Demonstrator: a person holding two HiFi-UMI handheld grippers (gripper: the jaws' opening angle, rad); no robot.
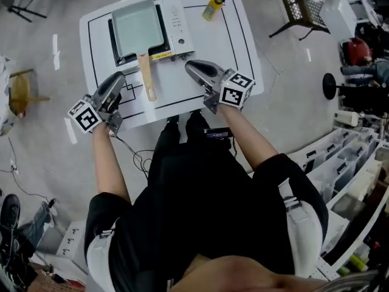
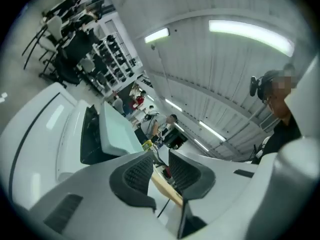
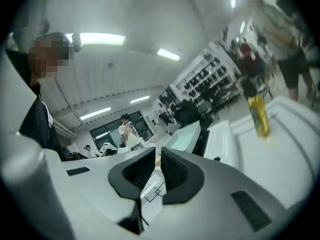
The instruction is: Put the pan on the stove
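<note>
From the head view, the pan (image 1: 137, 28) sits on the stove (image 1: 178, 29) at the far left part of the white table (image 1: 206, 59). The pan is a pale green rectangle, and its wooden handle (image 1: 147, 78) sticks out toward the person. The stove is white with a black top. The table has black lines drawn on it. 1 yellow bottle (image 1: 213, 6) lies near the far edge, well apart from the pan. The left gripper (image 1: 118, 81) is at the near left edge and the right gripper (image 1: 193, 67) is over the near right part. The 2 of them are on either side of the handle and do not touch it. The floor around the table is grey.

In the left gripper view, its jaws stand apart with nothing in them. The handle shows past the gap, and the pan is further off on the stove. Long lights run across the ceiling.

In the right gripper view, its jaws are closed down to a thin slit with nothing inside. The pan, stove and bottle show beyond. People stand far back by some shelves.
</note>
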